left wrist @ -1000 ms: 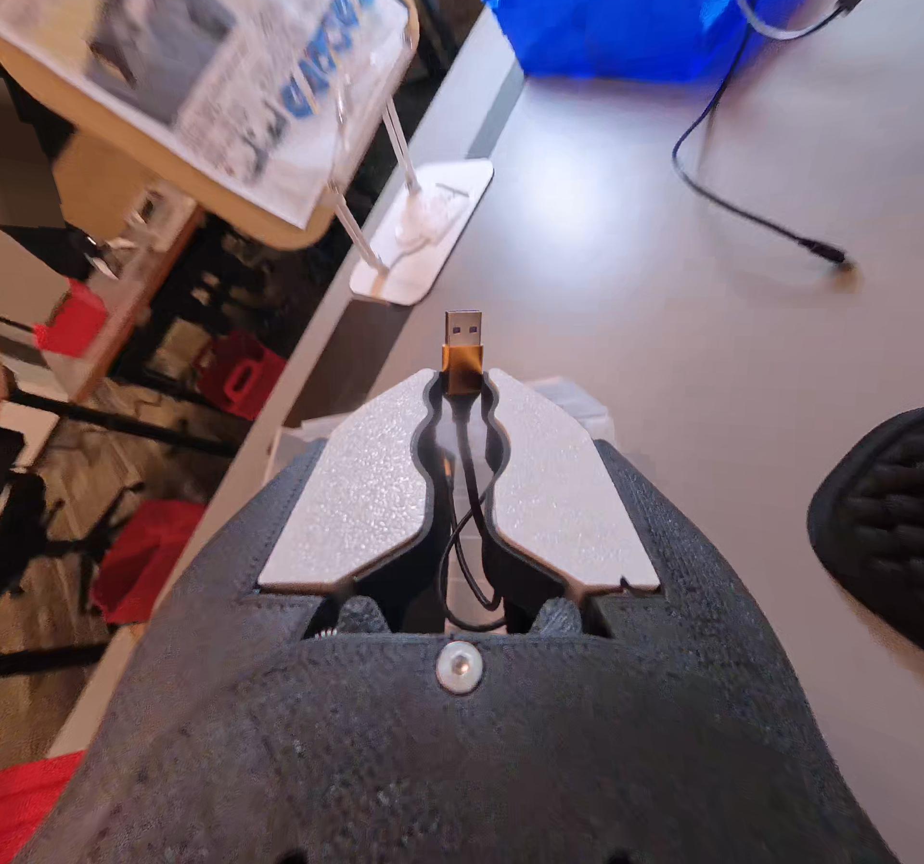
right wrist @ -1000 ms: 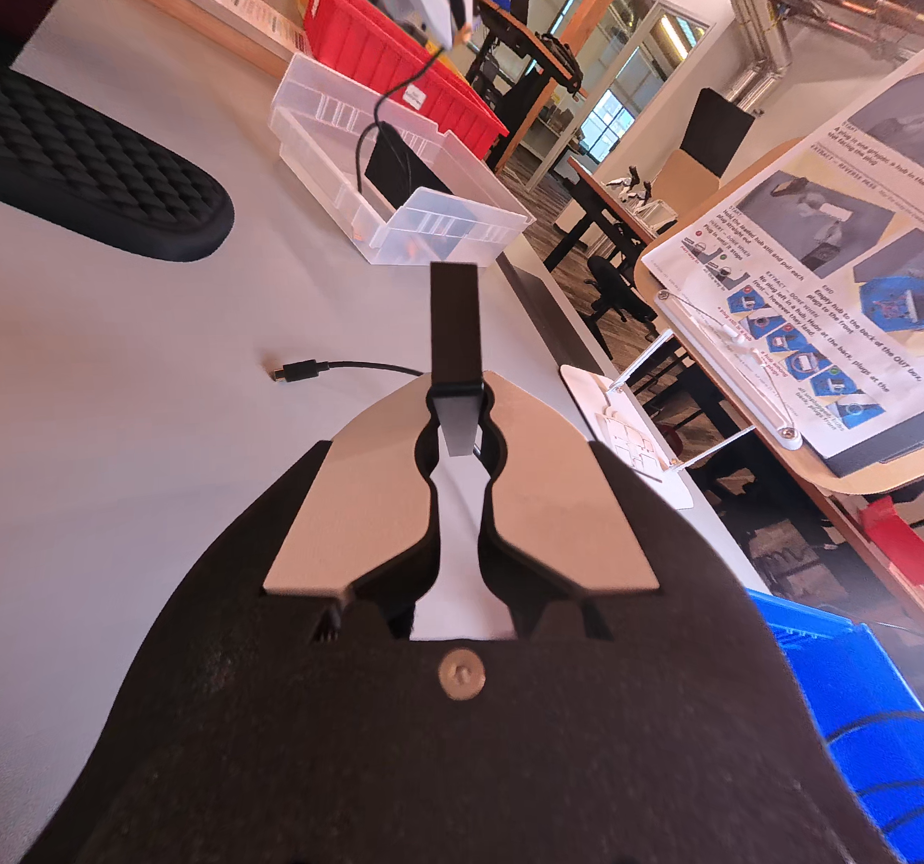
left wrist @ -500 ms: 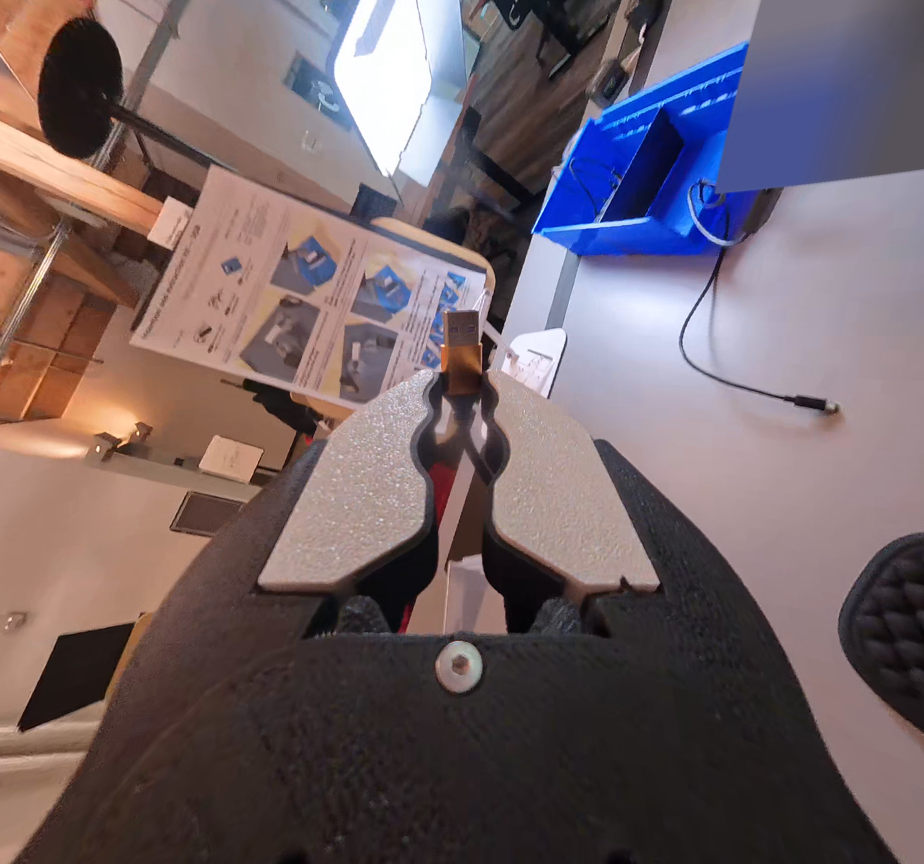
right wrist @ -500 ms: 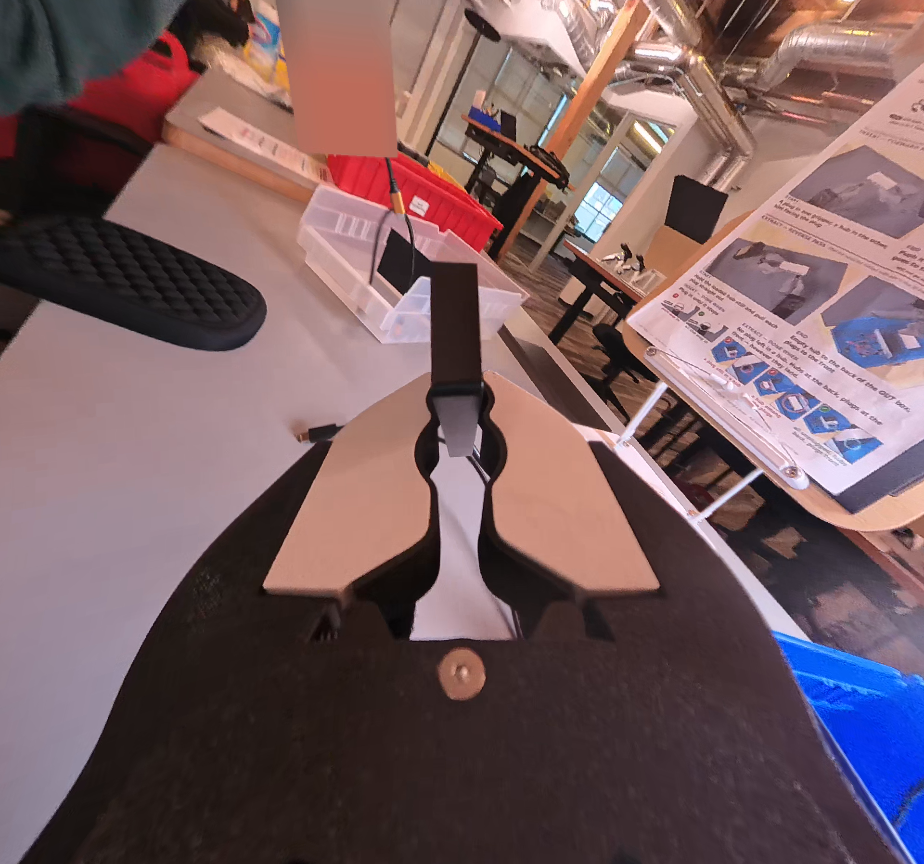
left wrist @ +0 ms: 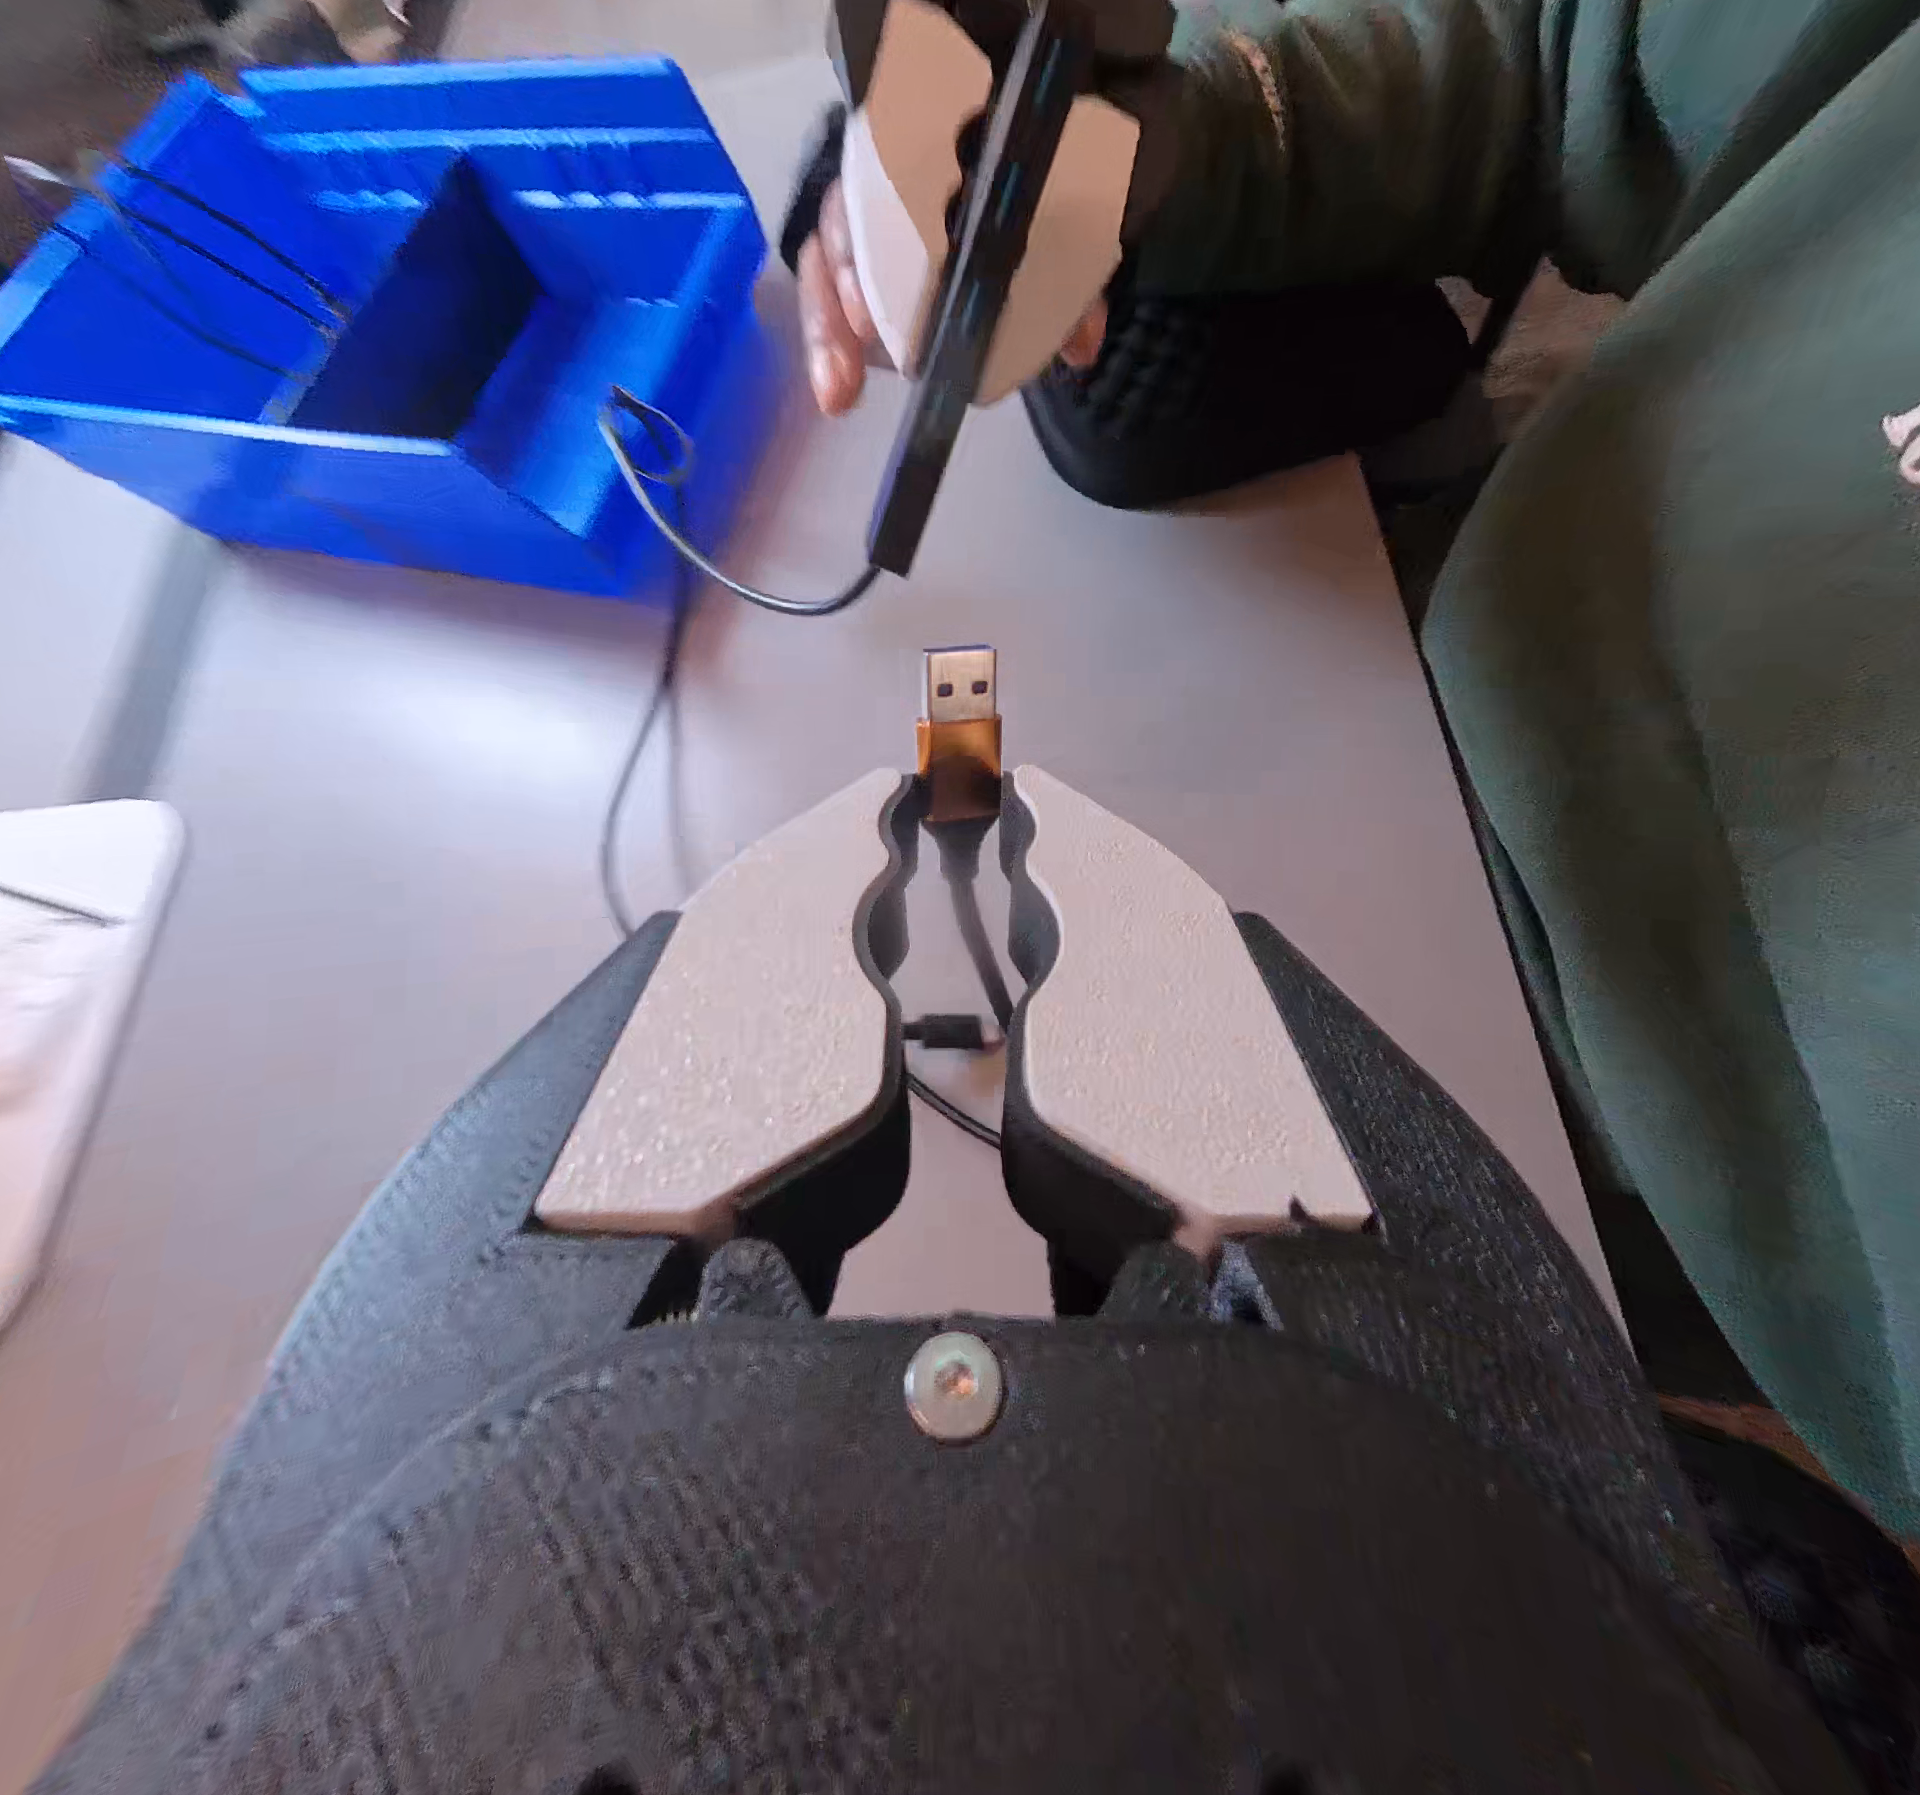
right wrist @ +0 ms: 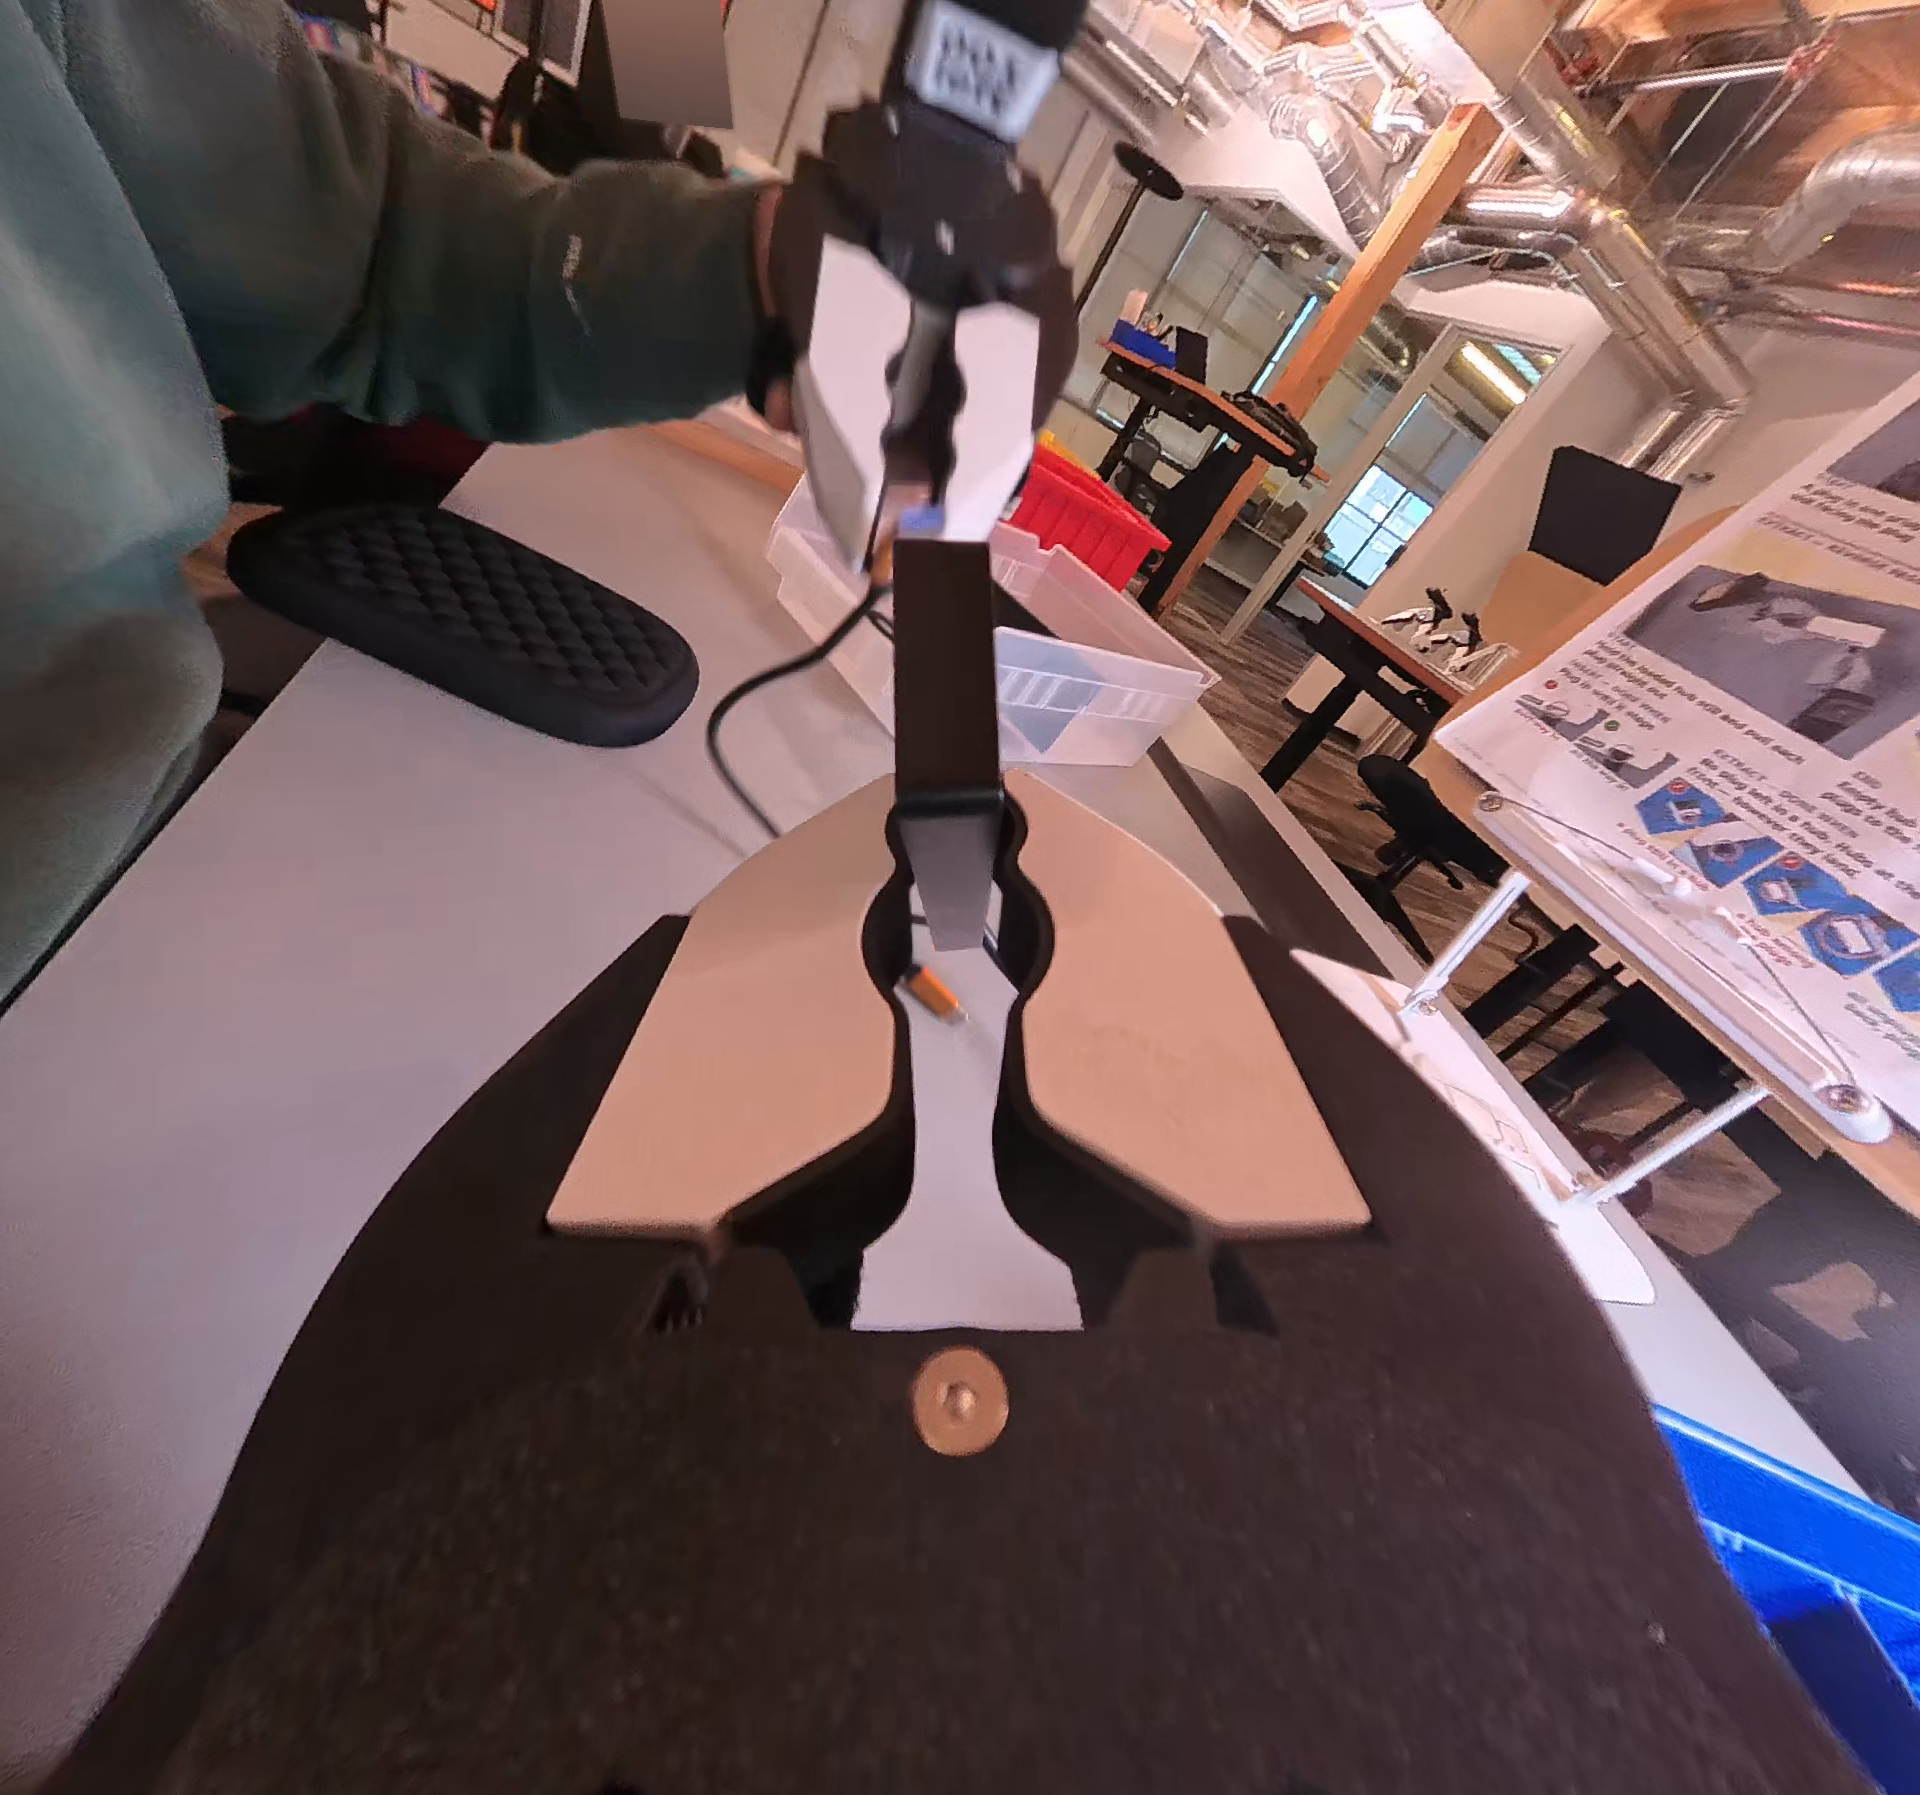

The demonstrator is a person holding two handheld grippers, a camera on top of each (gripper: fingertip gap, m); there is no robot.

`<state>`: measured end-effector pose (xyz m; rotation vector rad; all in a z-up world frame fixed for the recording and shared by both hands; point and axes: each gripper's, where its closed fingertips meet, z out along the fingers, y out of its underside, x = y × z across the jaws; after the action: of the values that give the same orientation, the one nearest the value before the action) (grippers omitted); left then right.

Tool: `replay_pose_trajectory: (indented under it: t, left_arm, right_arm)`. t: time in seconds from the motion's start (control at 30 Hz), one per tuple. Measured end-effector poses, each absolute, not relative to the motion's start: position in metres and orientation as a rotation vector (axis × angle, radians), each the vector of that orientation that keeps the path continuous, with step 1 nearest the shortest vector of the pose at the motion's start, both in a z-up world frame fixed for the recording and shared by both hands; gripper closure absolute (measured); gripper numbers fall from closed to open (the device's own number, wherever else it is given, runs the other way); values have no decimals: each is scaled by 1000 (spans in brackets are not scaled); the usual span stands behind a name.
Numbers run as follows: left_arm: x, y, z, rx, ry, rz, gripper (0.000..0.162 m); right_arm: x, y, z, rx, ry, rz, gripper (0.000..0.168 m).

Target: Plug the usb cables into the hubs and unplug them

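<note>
My left gripper (left wrist: 958,789) is shut on the orange housing of a USB plug (left wrist: 961,727), metal end pointing forward, its black cable hanging between the fingers. Ahead, my right gripper (left wrist: 977,363) holds a long black hub (left wrist: 977,291) whose near end hangs just above and beyond the plug, with a small gap. In the right wrist view my right gripper (right wrist: 951,810) is shut on the hub (right wrist: 945,675), which sticks out forward. The left gripper (right wrist: 914,498) faces it at the hub's far end. The hub's own cable (left wrist: 727,582) trails to the table.
A blue bin (left wrist: 416,343) stands on the grey table (left wrist: 364,810) at the left. A black wrist rest (right wrist: 468,623), a clear tray (right wrist: 1091,696) and a red bin (right wrist: 1081,519) lie beyond. An instruction board on a stand (right wrist: 1714,810) is at the right. A person's green sleeve (left wrist: 1662,602) fills the right side. Left tips to right tips: about 10 cm.
Both grippers have swung to face each other. The left view turned from the board to the table and the hub. The left gripper now shows at the hub's far end.
</note>
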<state>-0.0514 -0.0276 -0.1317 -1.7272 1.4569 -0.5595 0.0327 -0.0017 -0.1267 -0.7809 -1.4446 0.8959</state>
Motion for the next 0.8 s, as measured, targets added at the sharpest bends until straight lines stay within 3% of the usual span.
replay_pose_trajectory:
  t: [0.2, 0.57, 0.8]
  left_arm:
    - [-31, -23, -189, -1717, 1368, -812, 147]
    - [-30, -28, -212, -1691, 1328, -866, 147]
    - [-45, -4, -204, -1664, 1253, -628, 147]
  right_arm:
    - [28, -4, -143, -797, -1510, 901, 156]
    - [15, -9, -172, -850, -1600, 905, 156]
    - [13, -5, -179, -888, -1601, 900, 156]
